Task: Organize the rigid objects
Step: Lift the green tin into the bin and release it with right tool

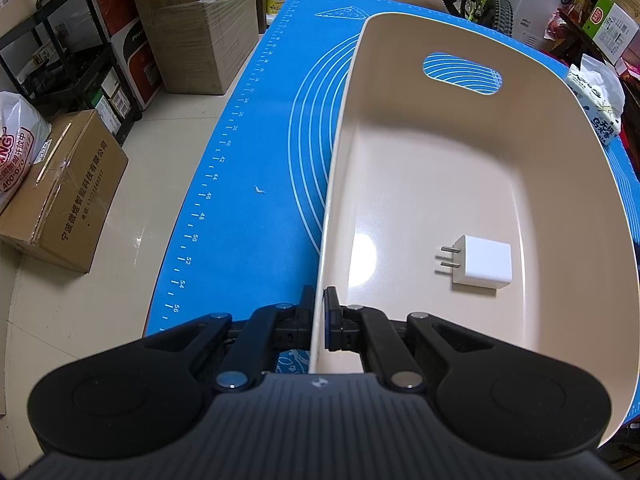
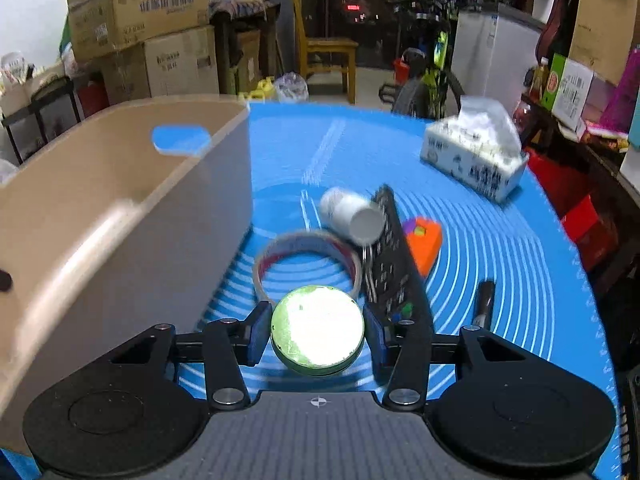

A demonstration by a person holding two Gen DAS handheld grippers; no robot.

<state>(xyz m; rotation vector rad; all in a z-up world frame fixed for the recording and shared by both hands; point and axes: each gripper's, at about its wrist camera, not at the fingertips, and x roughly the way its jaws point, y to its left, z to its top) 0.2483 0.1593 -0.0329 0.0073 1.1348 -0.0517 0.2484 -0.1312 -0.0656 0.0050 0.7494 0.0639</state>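
We have the round green tin (image 2: 318,330) between the fingers of the right gripper (image 2: 318,332), pads pressed against its two sides, so it reads as clenched on the tin. The tin sits low over the blue mat (image 2: 500,240), just right of the beige bin (image 2: 120,208); whether it has left the mat we cannot tell, as the right view is blurred.

The left gripper (image 1: 320,312) is pinched on the near wall of the bin (image 1: 400,168), one finger outside and one inside, steadying it. Inside the bin lies a white charger (image 1: 482,262), flat on the floor near the right side.

To do this step well, we would raise the tin clear of the bin's rim before swinging left, keep it level so it does not slip from the pads, and lower it onto bare floor beside the charger, not on it. The left grip should hold the bin firm through the drop.

Just beyond the tin wait a tape roll (image 2: 308,258), a white bottle (image 2: 352,216) on its side, a black remote (image 2: 394,256), an orange block (image 2: 424,244) and a dark marker (image 2: 485,300). A tissue pack (image 2: 476,160) stands farther back on the worktop.
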